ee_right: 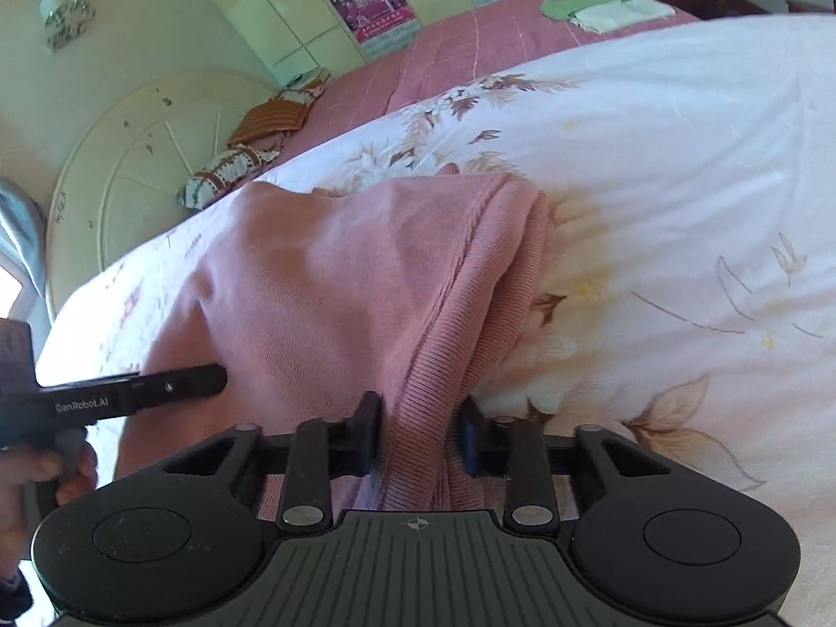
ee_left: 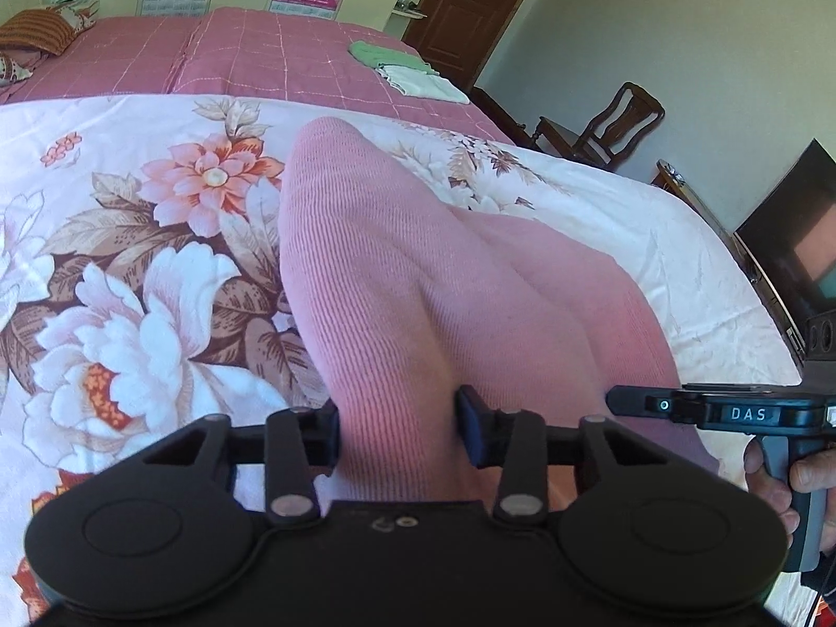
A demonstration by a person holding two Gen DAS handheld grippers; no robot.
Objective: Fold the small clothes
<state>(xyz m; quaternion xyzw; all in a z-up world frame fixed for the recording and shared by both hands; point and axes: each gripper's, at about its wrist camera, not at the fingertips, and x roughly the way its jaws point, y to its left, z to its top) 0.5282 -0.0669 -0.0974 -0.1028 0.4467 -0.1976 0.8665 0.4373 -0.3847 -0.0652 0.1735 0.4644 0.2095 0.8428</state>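
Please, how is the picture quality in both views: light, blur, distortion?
Left wrist view: daylight, sharp ribbing on the pink garment, fisheye bends the bed's edge. Right wrist view: the floral sheet is washed out by glare at right, the garment looks softer; dark corners in both.

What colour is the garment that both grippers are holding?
Pink, with a fine ribbed knit: the garment shows it best in the left wrist view.

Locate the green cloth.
Green cloth lies far back on the pink checked bedspread, right side in both views, touching a white cloth, near the door.
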